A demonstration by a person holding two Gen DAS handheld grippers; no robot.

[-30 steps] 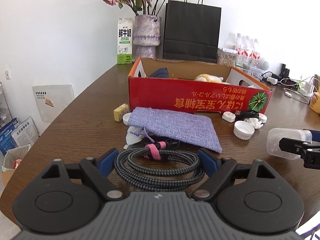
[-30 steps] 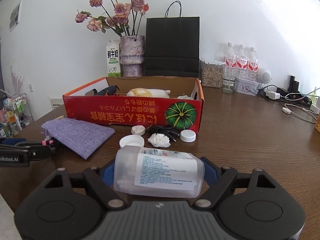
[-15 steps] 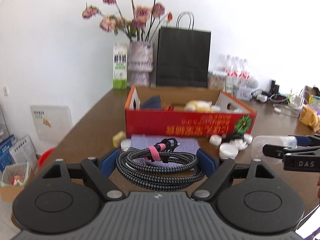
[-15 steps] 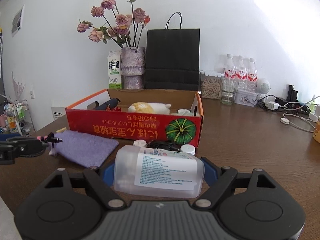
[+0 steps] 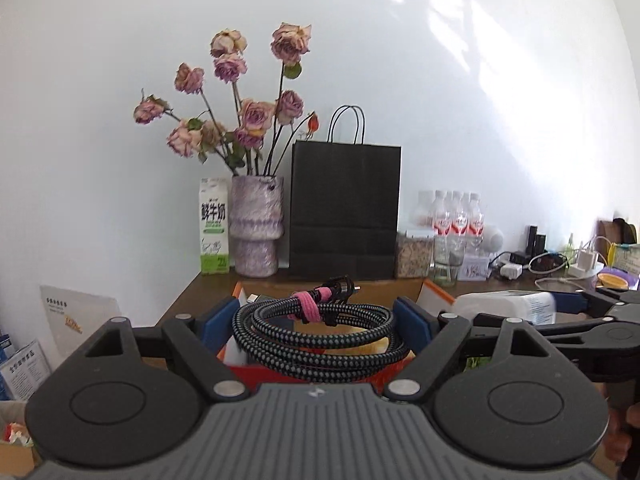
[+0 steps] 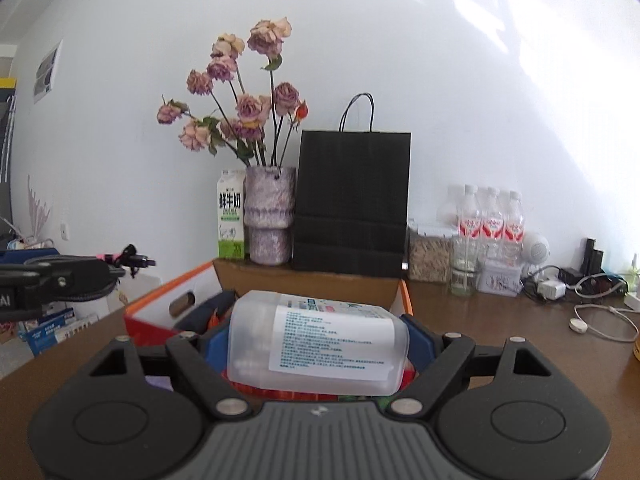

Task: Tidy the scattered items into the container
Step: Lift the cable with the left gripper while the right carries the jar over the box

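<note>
Both sets of jaws are clamped wide on a load. The left gripper (image 5: 318, 322) holds a coiled black-and-grey braided cable (image 5: 316, 334) bound with a pink strap, its blue pads pressing the coil's left and right edges. The right gripper (image 6: 318, 344) holds a translucent plastic bottle with a white printed label (image 6: 320, 344), pads against its two ends.

Position: both loads are off the brown wooden table (image 6: 500, 340) and sit in front of the red cardboard box with orange rim (image 6: 160, 312), which is the container. In the left wrist view the cable hangs just short of the box's near wall, with the box interior largely hidden behind it. In the right wrist view the bottle is over the near edge of the box.

Orientation: the bottle lies on its side, long axis running across the view from left to right, roughly level, rounded end to the left. No cap is visible on it. The cable coil lies nearly flat, its plug ends and strap on the far side, pointing towards the box.

Progress: judged mid-task. A dark item (image 6: 208, 312) already lies inside the box. Neither held item has been released yet. A patch of purple shows below the right gripper's left finger; what else remains on the table cannot be told, as the grippers block it.
</note>
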